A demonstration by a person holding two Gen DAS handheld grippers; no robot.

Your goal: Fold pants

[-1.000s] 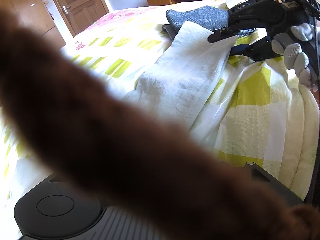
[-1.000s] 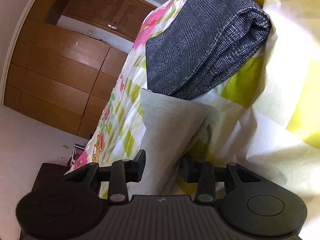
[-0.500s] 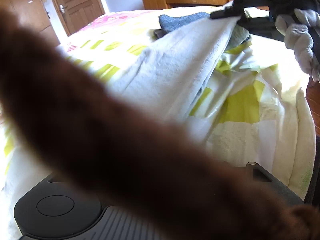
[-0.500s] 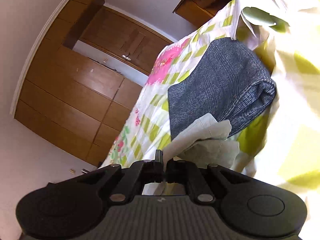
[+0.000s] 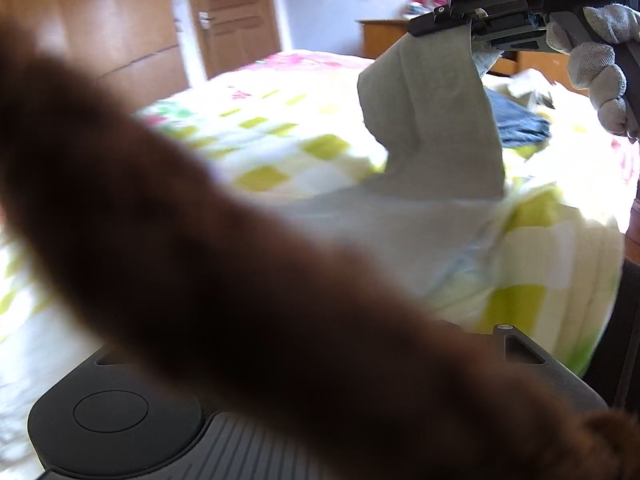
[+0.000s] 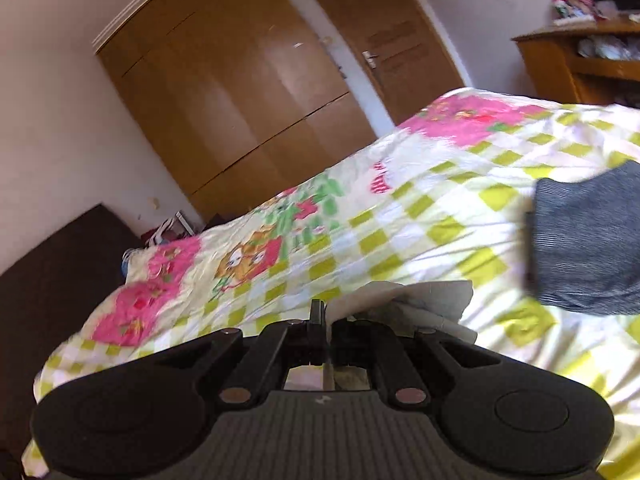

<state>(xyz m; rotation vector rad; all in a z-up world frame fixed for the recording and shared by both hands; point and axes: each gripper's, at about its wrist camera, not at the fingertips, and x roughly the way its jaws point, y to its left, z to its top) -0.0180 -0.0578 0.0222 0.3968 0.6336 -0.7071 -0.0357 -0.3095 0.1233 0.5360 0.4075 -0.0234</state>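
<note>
1. Above the bed with the yellow-green checked and pink flowered cover [image 6: 400, 216], the right gripper [image 5: 460, 28] is pinched tight on one end of the pale grey-white cloth pants [image 5: 436, 120]. A hand in a grey knit glove [image 5: 600, 76] holds that gripper.
2. The pants hang down from the pinch in a long strip. The top end is in the air and the bottom end lies on the cover near the bed's edge, so the long way of the pants runs from up high down to the bed.
3. In the right wrist view the jaws are closed on a bunched bit of the pale cloth [image 6: 404, 300], right at the tips.
4. A fuzzy brown sleeve [image 5: 240, 280] covers most of the left wrist view. It hides the left gripper's fingers, so I cannot tell if that one is open or closed.
5. The right hand is the one at the pants. The left one is lower and apart from the cloth.
6. A folded dark grey-blue garment [image 6: 588, 240] lies on the cover, off to the side.
7. One second ago the pants lay flat on the bed and the right jaws were open beside them. Half a second ago they had closed and begun to lift. Now the end is much higher.
</note>
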